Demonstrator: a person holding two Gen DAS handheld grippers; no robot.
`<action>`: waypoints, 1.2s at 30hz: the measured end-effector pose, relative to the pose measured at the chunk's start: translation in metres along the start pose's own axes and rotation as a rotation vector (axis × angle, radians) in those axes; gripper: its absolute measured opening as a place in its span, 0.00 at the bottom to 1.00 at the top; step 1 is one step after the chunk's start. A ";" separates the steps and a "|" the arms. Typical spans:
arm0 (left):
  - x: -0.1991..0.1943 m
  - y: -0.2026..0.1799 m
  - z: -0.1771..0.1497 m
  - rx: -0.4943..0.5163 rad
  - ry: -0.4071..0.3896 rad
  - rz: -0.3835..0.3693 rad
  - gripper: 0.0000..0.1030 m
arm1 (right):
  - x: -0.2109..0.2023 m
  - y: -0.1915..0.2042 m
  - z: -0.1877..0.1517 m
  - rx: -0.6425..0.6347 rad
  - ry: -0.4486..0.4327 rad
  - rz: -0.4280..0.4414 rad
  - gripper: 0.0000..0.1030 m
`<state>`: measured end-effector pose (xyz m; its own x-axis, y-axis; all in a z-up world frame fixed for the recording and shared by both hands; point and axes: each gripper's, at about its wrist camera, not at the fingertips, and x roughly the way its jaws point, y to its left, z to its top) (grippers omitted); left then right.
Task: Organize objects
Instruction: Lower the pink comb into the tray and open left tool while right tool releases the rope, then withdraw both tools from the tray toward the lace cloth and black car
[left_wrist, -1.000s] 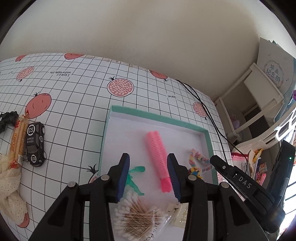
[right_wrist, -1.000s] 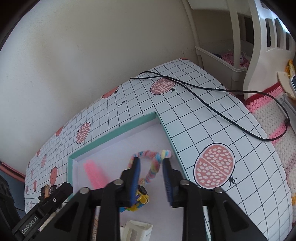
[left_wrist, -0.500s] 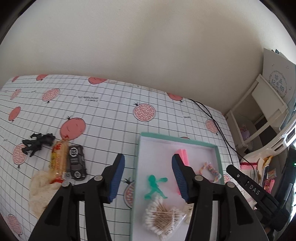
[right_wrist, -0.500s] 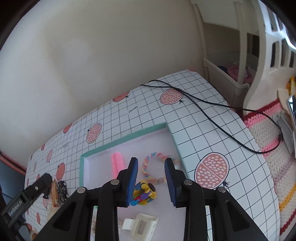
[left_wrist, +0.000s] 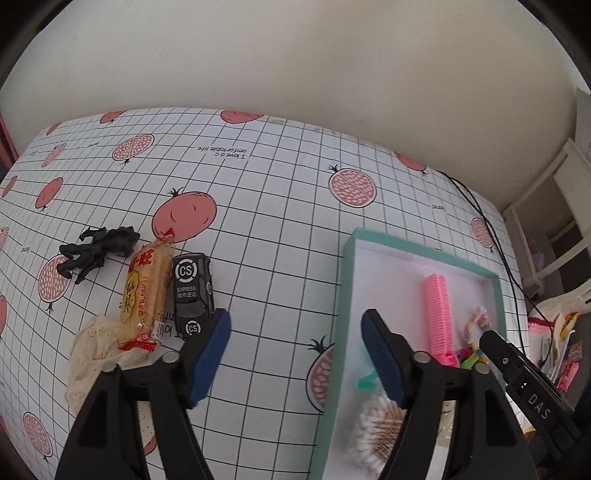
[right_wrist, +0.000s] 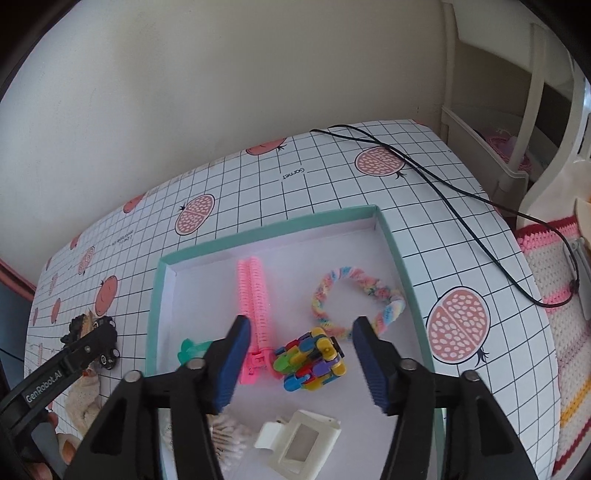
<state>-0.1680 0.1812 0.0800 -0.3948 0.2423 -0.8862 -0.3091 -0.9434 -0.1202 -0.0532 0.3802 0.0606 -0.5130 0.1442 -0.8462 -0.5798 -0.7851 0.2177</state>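
A teal-rimmed white box (left_wrist: 346, 258) (right_wrist: 391, 236) lies on the tablecloth. In it are a pink comb (right_wrist: 255, 291), a pastel braided ring (right_wrist: 354, 295), a multicoloured block toy (right_wrist: 314, 362), a green figure (right_wrist: 192, 347), cotton swabs (left_wrist: 376, 432) and a white clip (right_wrist: 299, 443). Left of the box lie a black toy car (left_wrist: 190, 291), a snack packet (left_wrist: 146, 291), a black figure (left_wrist: 99, 247) and a cream cloth (left_wrist: 92, 354). My left gripper (left_wrist: 295, 354) is open and empty, above the table between car and box. My right gripper (right_wrist: 299, 369) is open and empty above the block toy.
A black cable (right_wrist: 443, 184) runs across the table's right side. A white shelf unit (right_wrist: 491, 140) and a crocheted seat (right_wrist: 554, 332) stand to the right. A wall rises behind the table.
My left gripper has swung left, away from the box towards the car and snack, and opened wider. My right gripper has drawn back and opened wider above the block toy.
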 end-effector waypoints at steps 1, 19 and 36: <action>0.000 0.001 0.000 -0.001 -0.002 0.008 0.78 | 0.000 0.001 0.000 -0.001 0.000 -0.001 0.67; -0.007 0.024 0.003 -0.073 -0.064 0.078 1.00 | -0.002 0.003 -0.001 -0.011 -0.010 -0.016 1.00; -0.028 0.021 0.007 -0.049 -0.053 0.052 1.00 | -0.027 0.013 0.005 -0.015 -0.053 0.006 1.00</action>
<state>-0.1695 0.1560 0.1050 -0.4550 0.2030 -0.8670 -0.2444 -0.9648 -0.0976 -0.0504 0.3694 0.0890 -0.5491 0.1708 -0.8181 -0.5671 -0.7952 0.2146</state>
